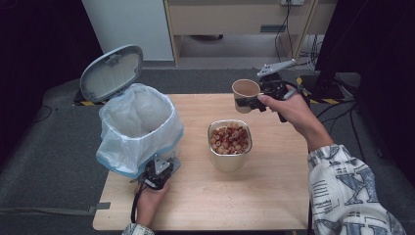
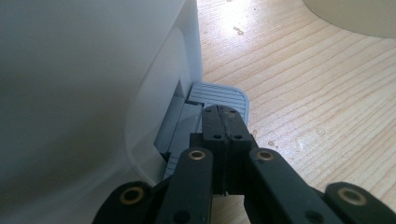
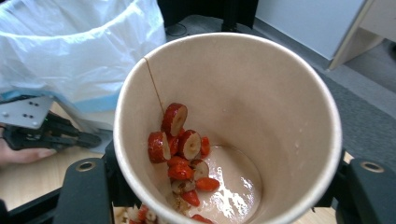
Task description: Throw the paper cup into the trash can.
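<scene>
Dark carpet and a pale cabinet lie behind a light wooden table [image 1: 274, 191] in the high view. On its left stands a pedal bin [image 1: 139, 128] lined with a white bag, its grey lid [image 1: 111, 72] tipped up and open. The left gripper [image 1: 159, 172] rests at the bin's foot. Near the middle sits a cream bowl [image 1: 230, 144] heaped with sliced red dates. The right gripper [image 1: 254, 103] holds a paper cup [image 1: 245, 93] in the air beyond the bowl, tilted with its mouth toward the bin.

Seen from the left gripper view, the jaws are pressed fully together, with nothing between them, on the ribbed grey pedal [image 2: 219, 97], which appears to be what keeps the lid up.

From the right gripper view, the jaws clamp the cup's wall on both sides. Inside the cup [image 3: 280, 116] a small cluster of date slices [image 3: 180, 149] clings to the lower wall in a wet, pale film; the wetness may be syrup, though the glare makes that uncertain. The bag [image 3: 93, 51] lies ahead.

By my judgement the step in hand is carrying the cup to the bin to empty its leftovers. The next move calls for bringing the cup over the bag's mouth, tipping it further, and keeping the pedal down meanwhile; the sticky slices may need a shake.
</scene>
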Available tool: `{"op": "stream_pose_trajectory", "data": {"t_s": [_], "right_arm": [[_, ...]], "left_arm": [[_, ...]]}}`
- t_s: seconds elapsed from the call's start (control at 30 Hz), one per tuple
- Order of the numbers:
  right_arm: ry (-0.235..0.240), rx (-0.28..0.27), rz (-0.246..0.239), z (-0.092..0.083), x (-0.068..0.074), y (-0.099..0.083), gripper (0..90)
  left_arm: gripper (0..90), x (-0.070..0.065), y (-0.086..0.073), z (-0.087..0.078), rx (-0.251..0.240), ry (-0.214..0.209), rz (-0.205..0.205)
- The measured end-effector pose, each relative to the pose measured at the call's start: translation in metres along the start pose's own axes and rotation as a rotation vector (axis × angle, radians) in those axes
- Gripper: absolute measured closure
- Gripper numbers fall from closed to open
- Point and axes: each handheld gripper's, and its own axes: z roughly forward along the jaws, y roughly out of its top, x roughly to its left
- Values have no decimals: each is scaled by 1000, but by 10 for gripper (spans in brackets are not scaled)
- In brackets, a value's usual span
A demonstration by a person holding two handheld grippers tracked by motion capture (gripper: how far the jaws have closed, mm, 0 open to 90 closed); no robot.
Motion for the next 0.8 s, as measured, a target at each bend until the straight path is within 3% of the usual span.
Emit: {"op": "stream_pose_trajectory", "data": {"t_s": [0.8], "right_arm": [[67, -7, 6, 37, 29, 23, 319]], "left_arm": [[890, 1, 0, 0, 0, -3, -1]]}}
